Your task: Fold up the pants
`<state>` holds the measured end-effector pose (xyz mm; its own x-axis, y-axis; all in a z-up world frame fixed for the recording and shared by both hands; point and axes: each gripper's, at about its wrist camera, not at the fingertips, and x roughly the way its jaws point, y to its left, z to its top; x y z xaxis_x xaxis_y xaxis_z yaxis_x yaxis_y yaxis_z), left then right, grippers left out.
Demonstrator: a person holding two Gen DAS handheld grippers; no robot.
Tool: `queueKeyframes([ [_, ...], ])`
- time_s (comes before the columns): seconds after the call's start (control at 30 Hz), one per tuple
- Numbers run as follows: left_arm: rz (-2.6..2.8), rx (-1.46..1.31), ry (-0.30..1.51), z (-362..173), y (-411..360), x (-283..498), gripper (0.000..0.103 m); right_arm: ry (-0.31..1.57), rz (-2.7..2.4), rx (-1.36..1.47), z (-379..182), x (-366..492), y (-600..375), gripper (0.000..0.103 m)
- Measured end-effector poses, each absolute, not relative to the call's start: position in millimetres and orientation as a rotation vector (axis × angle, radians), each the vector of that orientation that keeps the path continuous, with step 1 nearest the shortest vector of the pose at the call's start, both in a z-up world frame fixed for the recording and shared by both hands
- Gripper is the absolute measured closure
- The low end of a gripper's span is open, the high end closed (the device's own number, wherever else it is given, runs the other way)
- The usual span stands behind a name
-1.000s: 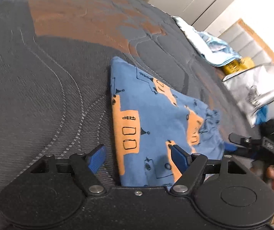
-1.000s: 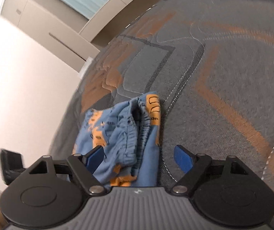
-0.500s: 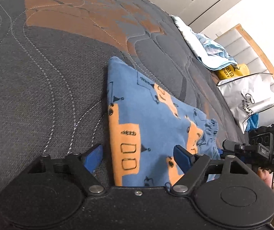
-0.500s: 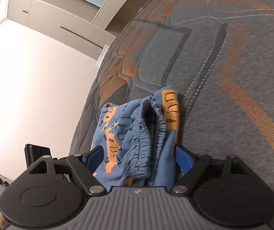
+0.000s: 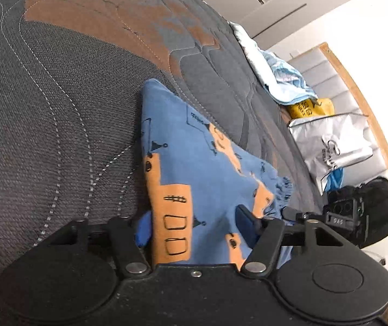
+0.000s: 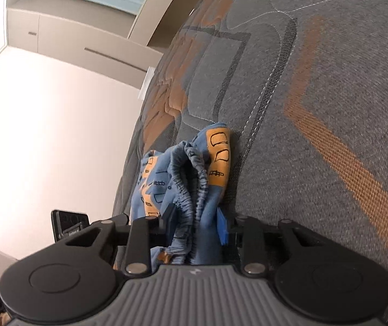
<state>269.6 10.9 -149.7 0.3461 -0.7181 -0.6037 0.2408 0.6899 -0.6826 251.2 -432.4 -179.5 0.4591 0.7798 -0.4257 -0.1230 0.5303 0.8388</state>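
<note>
Left wrist view: the left gripper has its jaws partly spread, with a folded edge of the pants lying between the blue pads. Cloth fills most of the gap; I cannot tell whether the pads actually press it. The pants are blue with orange blocks and black line drawings, folded into a rough triangle that widens toward the jaws and tapers to a corner well ahead of them. They lie flat on a grey quilted bedspread with orange patches and pale stitched curves. Ahead and to the right of the jaws, the other gripper sits at the gathered waistband end. Farther off on the same side: a silver bag, a yellow bag and a crumpled pale blue cloth, all well apart from the pants.

Right wrist view: the right gripper has its jaws drawn in close, pinching the bunched elastic waistband of the pants between the pads. Fabric stands in folds between and just beyond the jaws, an orange panel on the right side of the bundle. Beyond the jaws, bedspread; to the left, a white wall and pale cabinet fronts.
</note>
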Motion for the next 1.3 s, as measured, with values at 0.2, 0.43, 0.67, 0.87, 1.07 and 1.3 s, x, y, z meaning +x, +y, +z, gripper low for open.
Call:
queueKeyframes([
  [0.2,-0.635,-0.445,1.006,-147,4,262,0.075,0.872,0.626,0.776,-174,242,-422,0.078],
  [0.43,-0.641,-0.428,0.957,-135,4,255,0.093,0.838,0.606,0.775,-161,235,-421,0.083],
  [0.67,-0.650,-0.425,0.884,-103,10,250,0.093,0.782,0.640,0.775,-132,235,-414,0.084],
  [0.87,-0.623,-0.414,0.805,-67,22,279,0.093,0.713,0.683,0.737,-90,281,-395,0.084],
  [1.07,-0.577,-0.384,0.766,-46,27,365,0.093,0.696,0.683,0.691,-69,374,-374,0.084],
  [1.3,-0.485,-0.287,0.844,-80,18,443,0.093,0.787,0.612,0.630,-109,464,-356,0.084],
])
